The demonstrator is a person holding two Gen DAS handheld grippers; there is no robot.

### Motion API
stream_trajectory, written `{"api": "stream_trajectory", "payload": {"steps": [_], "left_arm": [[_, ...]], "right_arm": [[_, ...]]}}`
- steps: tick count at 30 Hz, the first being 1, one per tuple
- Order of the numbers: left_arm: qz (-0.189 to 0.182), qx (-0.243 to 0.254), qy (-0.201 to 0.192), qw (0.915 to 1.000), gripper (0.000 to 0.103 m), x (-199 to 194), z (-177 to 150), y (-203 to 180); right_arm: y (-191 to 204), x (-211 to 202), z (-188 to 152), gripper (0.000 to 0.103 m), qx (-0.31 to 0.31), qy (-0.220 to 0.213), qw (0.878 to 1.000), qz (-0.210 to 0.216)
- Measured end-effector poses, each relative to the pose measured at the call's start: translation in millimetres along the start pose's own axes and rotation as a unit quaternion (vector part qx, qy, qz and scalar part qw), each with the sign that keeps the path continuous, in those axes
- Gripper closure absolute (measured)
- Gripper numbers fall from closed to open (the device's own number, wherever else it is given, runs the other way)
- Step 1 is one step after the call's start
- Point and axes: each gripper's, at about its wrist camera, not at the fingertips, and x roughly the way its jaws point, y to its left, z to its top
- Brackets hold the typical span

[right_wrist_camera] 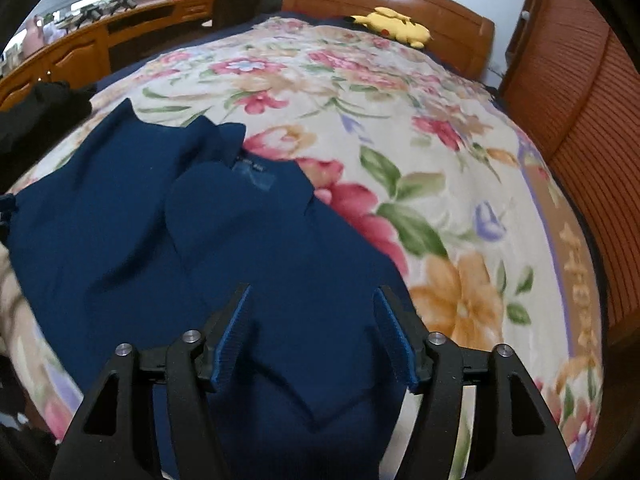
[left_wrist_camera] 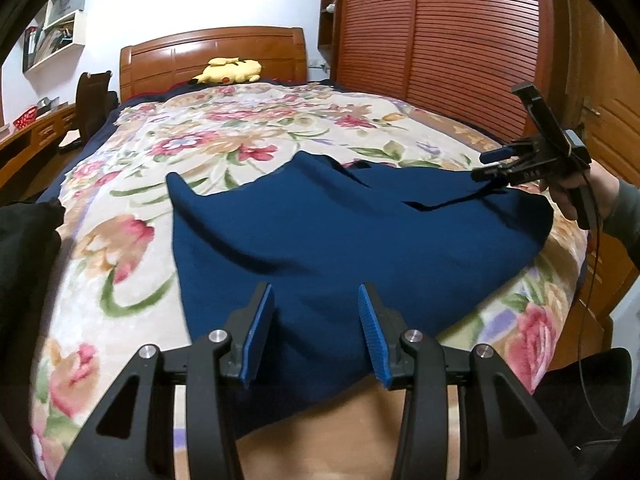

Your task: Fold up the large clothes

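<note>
A large dark blue sweater (left_wrist_camera: 340,232) lies spread on the floral bedspread (left_wrist_camera: 240,136), partly folded, with a sleeve laid over its body. In the right wrist view the sweater (right_wrist_camera: 240,240) shows its collar and label (right_wrist_camera: 256,174). My left gripper (left_wrist_camera: 316,300) is open above the sweater's near edge, holding nothing. My right gripper (right_wrist_camera: 312,300) is open above the sweater's right part, holding nothing. It also shows in the left wrist view (left_wrist_camera: 496,164), held by a hand at the sweater's far right edge.
A yellow plush toy (left_wrist_camera: 228,70) lies by the wooden headboard (left_wrist_camera: 212,52). A slatted wooden wardrobe (left_wrist_camera: 440,32) stands right of the bed. A desk (right_wrist_camera: 80,48) and dark chair (left_wrist_camera: 92,100) stand left. Black clothing (left_wrist_camera: 24,248) lies at the bed's left edge.
</note>
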Motion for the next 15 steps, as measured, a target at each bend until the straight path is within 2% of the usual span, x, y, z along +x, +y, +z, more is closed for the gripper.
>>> {"api": "stream_trajectory", "payload": {"steps": [2,6,11,13,14,15], "left_arm": [[-0.003,0.000,0.002,1.0000,0.060,1.3,-0.9,-4.2],[0.000,0.000,0.008,1.0000,0.060,3.6,-2.9,-9.4],[0.002,-0.003,0.018,0.9998,0.060,7.5,-8.1,-13.0],[0.004,-0.002,0.020,0.9998,0.060,8.3,-9.5,-13.6],[0.005,-0.002,0.020,0.9998,0.060,8.9,-9.3,-13.9],[0.005,-0.001,0.021,0.9998,0.060,9.1,-9.5,-13.9]], "right_arm": [[2.2,-3.2,-7.4,0.030,-0.007,0.008,1.000,0.011],[15.9,-1.8,-18.5,0.030,-0.044,0.025,0.999,0.005],[26.3,16.0,-22.6,0.031,-0.089,0.052,0.994,-0.034],[21.9,24.0,-17.0,0.049,-0.088,0.059,0.994,-0.024],[19.7,26.1,-13.7,0.068,-0.086,0.060,0.994,-0.016],[17.9,27.7,-8.4,0.093,-0.088,0.058,0.994,-0.012]]}}
